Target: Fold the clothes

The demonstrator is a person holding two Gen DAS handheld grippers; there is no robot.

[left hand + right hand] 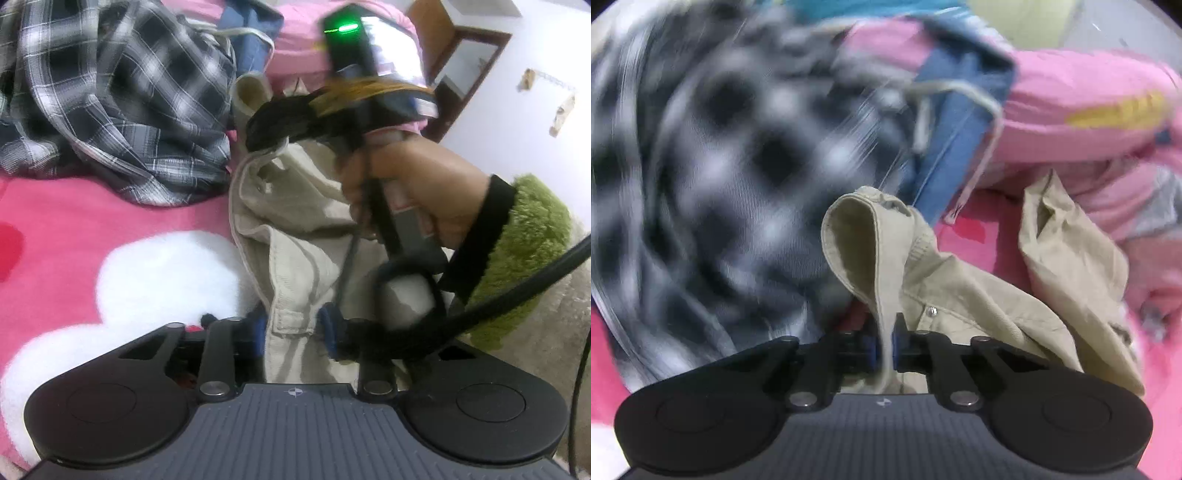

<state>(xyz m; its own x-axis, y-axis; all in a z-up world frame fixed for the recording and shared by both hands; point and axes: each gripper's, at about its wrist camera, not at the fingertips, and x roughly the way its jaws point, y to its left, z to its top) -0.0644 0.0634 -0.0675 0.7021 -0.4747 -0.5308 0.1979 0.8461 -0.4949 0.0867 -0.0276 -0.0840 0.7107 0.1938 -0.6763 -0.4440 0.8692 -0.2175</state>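
Both tongs are clamped on the same beige trousers (295, 258), which lie crumpled on a pink blanket (74, 206). From the left wrist view, the left gripper (295, 328) has its blue pads (328, 325) pressed on either side of a waistband fold with a belt loop. From the right wrist view, the right gripper (884, 350) pinches a thin edge of the trousers (960, 288) near a metal button (931, 312).

Only the left view shows the right hand (417, 192) in a green fleece sleeve (524, 251), wrapped round its tool with a green light (347, 27) glowing on top, plus a white wall and a wooden frame (461, 40) beyond. Only the right view shows the loose trouser leg (1071, 258) and a yellow print (1115, 110) on a pink garment, too blurred to read.

A plaid shirt (110, 96) and a blue denim piece (960, 133) crowd the far side. Open blanket with a white patch (147, 280) lies left of the trousers.
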